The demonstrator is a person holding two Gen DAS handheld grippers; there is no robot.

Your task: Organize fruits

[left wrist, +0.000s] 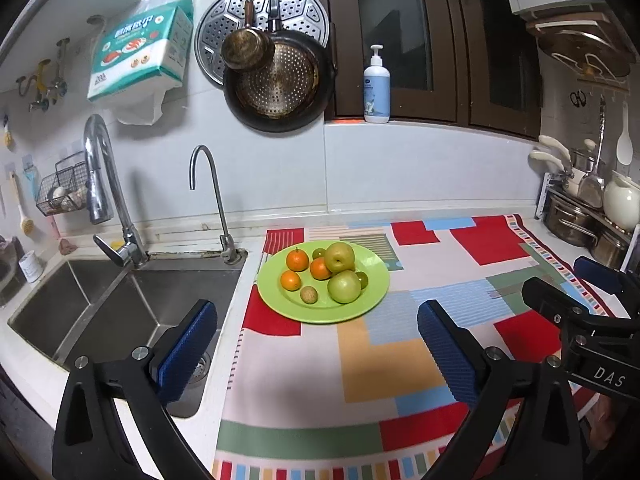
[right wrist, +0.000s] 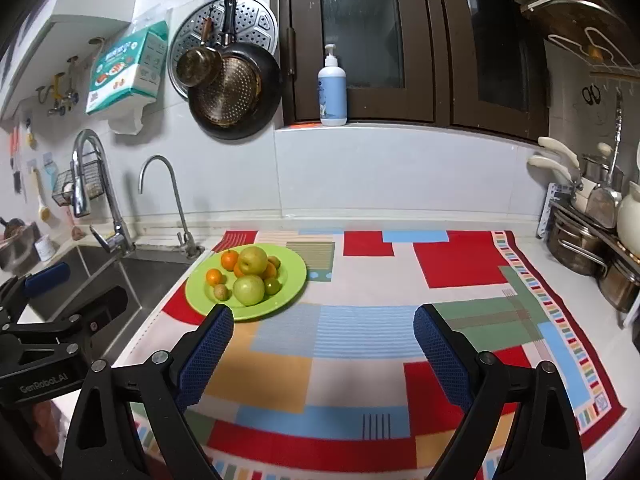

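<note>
Left gripper (left wrist: 316, 344) and right gripper (right wrist: 323, 346) both spread wide, holding nothing, above the patterned cloth (right wrist: 360, 364). Fruits piled on green plate (left wrist: 372, 300) at the cloth's sink-side edge. Small greenish ones, perhaps limes. Nudging the pears (left wrist: 344, 286) could roll fruit into the sink (left wrist: 120, 304).

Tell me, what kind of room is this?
A home kitchen, by the look of it: a steel sink with a tall faucet, a frying pan hung on the tiled wall, and pots racked beside the counter.
</note>
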